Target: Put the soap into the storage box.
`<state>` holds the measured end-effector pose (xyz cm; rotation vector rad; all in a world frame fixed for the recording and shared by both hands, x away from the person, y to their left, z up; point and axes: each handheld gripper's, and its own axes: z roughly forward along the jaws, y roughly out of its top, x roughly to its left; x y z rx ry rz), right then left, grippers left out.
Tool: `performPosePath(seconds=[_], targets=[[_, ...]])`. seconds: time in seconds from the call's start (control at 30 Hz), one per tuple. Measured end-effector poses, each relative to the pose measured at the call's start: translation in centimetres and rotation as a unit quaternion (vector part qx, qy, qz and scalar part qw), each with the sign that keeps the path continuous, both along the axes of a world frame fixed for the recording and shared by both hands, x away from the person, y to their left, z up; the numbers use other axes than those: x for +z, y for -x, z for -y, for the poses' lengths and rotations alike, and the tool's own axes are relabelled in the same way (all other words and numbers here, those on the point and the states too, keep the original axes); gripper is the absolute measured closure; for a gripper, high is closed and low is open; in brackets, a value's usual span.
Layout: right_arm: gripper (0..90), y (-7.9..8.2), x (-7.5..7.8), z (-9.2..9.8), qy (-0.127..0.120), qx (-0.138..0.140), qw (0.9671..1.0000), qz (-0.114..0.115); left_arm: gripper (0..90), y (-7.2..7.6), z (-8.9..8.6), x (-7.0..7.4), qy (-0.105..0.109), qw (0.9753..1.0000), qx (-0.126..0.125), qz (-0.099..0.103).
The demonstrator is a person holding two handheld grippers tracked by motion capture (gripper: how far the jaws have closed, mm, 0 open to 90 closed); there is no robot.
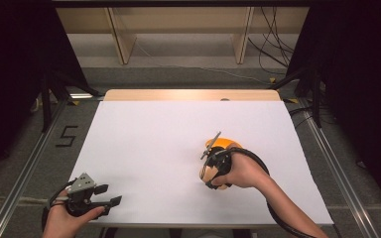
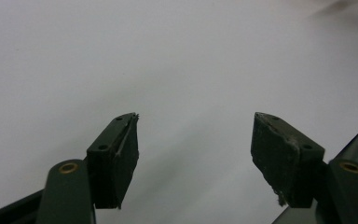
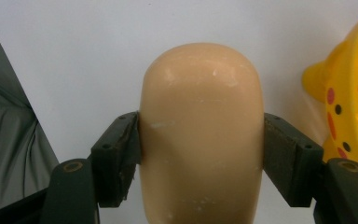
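**Right gripper clamped on a beige piece beside a yellow toy**

On the white table (image 1: 144,148), at about 8 o'clock near the front edge, the left gripper (image 1: 110,195) rests in the person's left hand (image 1: 64,220), jaws spread wide apart over bare surface; toward 4 o'clock, the right gripper (image 3: 200,135) has both jaws pressed against the sides of a smooth rounded beige piece (image 3: 200,135); just at its 3 o'clock sits a yellow dotted toy (image 3: 352,93).
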<state>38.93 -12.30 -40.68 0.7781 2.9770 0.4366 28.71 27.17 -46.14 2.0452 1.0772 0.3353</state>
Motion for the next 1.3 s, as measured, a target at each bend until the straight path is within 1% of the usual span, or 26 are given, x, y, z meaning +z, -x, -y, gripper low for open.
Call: performPosePath(seconds=[0.03,0.17,0.2,0.37,0.43,0.47,0.5,0.53,0.7,0.97,1.0,1.07,1.13,1.17,1.2,1.3], targets=[[33.9,0.0,0.1,0.1,0.001,-0.001,1.0000,0.004,31.9,0.0,0.0,0.0,0.000,1.0000,0.000,0.000],[33.9,-0.1,0.3,0.3,0.002,-0.007,1.0000,0.003,31.8,0.0,0.0,0.0,0.000,1.0000,0.000,0.000],[33.9,-0.2,0.4,0.5,0.003,-0.007,0.9999,0.008,31.9,0.0,0.0,0.0,0.000,1.0000,0.000,0.000],[33.9,-0.4,0.3,0.8,0.004,-0.007,0.9999,0.006,31.8,0.0,0.0,0.0,0.001,1.0000,0.001,-0.001],[33.9,-0.4,0.4,0.9,0.007,-0.019,0.9998,0.005,31.8,0.0,0.0,0.0,0.000,1.0000,0.000,0.000],[33.9,-0.4,0.4,0.9,0.007,-0.019,0.9998,0.005,31.9,0.0,0.0,0.0,0.000,1.0000,0.000,0.000],[33.9,-0.5,0.4,1.0,0.003,-0.010,0.9999,0.007,31.9,0.0,0.0,0.0,0.000,1.0000,0.000,0.000],[33.9,-0.6,0.4,1.0,0.003,-0.009,0.9999,0.009,31.9,0.0,0.0,0.0,0.000,1.0000,0.000,0.000],[33.9,-0.8,0.8,1.3,0.004,-0.015,0.9998,0.014,31.8,0.0,0.0,0.0,0.001,1.0000,0.001,-0.001],[33.9,-1.1,1.1,1.5,0.001,-0.014,0.9997,0.019,31.9,0.0,0.0,0.0,0.000,1.0000,0.001,-0.001],[33.9,-1.1,1.1,1.5,-0.001,-0.020,0.9996,0.020,31.8,0.0,0.0,0.0,0.001,1.0000,0.002,-0.002],[33.9,-1.2,1.1,1.6,0.001,-0.016,0.9996,0.022,31.8,0.0,0.0,0.0,0.001,1.0000,0.002,-0.002],[33.9,-1.3,1.1,1.6,0.002,-0.018,0.9996,0.023,31.8,0.0,0.1,-0.1,0.007,0.9999,0.006,-0.007],[33.9,-1.3,1.2,1.6,0.000,-0.023,0.9995,0.022,31.8,0.0,0.1,0.0,0.005,1.0000,0.006,-0.005],[33.9,-1.3,1.2,1.6,-0.001,-0.019,0.9995,0.024,31.8,0.1,0.1,0.0,0.006,0.9999,0.006,-0.006],[33.9,-1.3,1.4,1.6,-0.003,-0.026,0.9994,0.022,31.9,0.1,0.1,-0.1,0.009,0.9999,0.007,-0.005]])
